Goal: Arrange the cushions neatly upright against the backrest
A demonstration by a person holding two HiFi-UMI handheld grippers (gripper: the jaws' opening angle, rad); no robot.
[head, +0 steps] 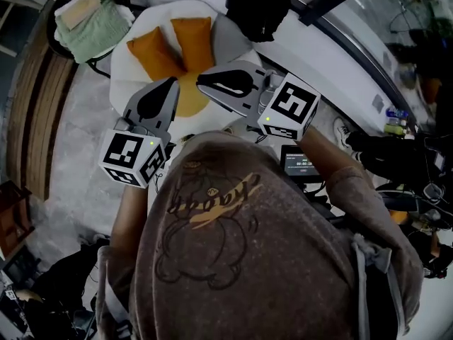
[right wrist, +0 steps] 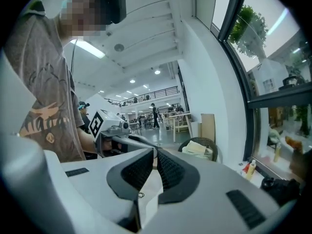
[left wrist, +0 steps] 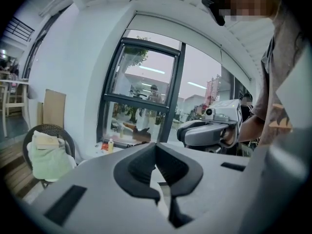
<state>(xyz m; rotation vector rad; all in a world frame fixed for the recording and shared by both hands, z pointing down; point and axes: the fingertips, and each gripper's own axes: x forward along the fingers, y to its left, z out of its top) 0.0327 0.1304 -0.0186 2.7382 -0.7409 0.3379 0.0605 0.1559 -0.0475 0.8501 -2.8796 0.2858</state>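
Note:
Two orange cushions lean side by side against the backrest of a white round armchair (head: 126, 69): the left cushion (head: 151, 53) tilts outward and the right cushion (head: 193, 40) stands straighter. A yellow-orange cushion (head: 190, 99) lies flat on the seat, partly hidden under the grippers. My left gripper (head: 170, 85) hovers over the seat's front left, shut and holding nothing (left wrist: 156, 147). My right gripper (head: 203, 83) hangs beside it, jaws together with nothing between them (right wrist: 155, 152). Each gripper view looks out level across the room, not at the cushions.
A dark wicker chair with a pale green blanket (head: 88, 23) stands left of the armchair. A black bag (head: 258, 6) sits on the white window ledge behind. A small bottle (left wrist: 110, 145) stands on that ledge. Cables and gear lie on the floor at the right.

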